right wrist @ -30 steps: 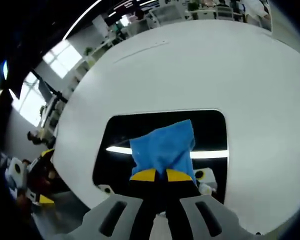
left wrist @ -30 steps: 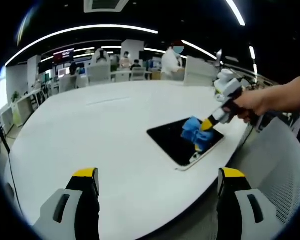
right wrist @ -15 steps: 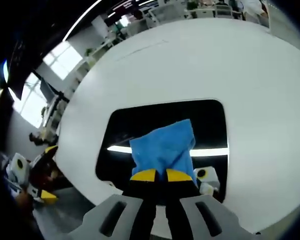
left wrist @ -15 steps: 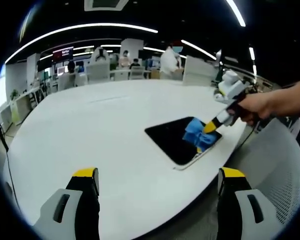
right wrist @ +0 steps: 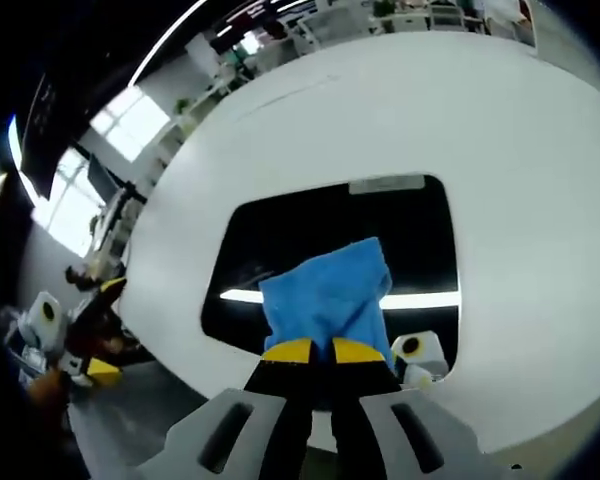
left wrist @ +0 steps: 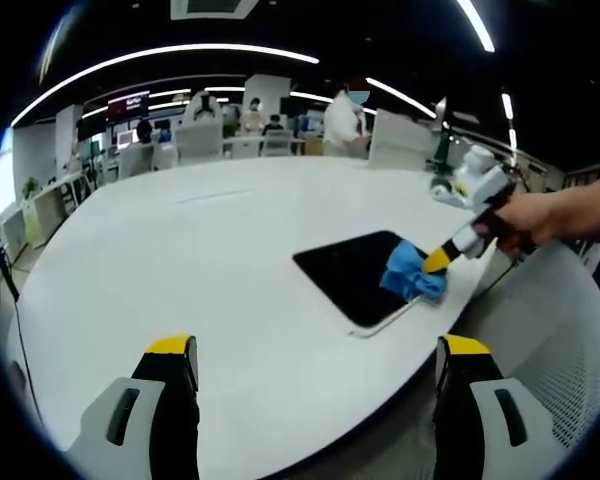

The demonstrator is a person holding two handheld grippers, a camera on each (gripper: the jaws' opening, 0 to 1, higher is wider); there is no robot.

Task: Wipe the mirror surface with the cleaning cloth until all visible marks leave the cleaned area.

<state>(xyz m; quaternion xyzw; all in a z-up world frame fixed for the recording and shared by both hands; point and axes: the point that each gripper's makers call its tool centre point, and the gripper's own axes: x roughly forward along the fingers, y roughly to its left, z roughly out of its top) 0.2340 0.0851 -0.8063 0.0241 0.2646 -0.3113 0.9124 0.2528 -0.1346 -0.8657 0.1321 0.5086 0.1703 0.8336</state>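
Right gripper [right wrist: 313, 352] clamped on blue cleaning cloth [right wrist: 327, 297], pressing it onto the dark mirror [right wrist: 280, 250] at centre frame on white table [left wrist: 180, 260]. Left gripper [left wrist: 315, 352] spread wide, holding nothing, at bottom.

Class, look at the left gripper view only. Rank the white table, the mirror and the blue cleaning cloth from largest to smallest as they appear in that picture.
1. white table, spanning most of the view
2. mirror, a dark panel lying on it
3. cleaning cloth, the smallest, held on the mirror's edge by the right hand-held gripper
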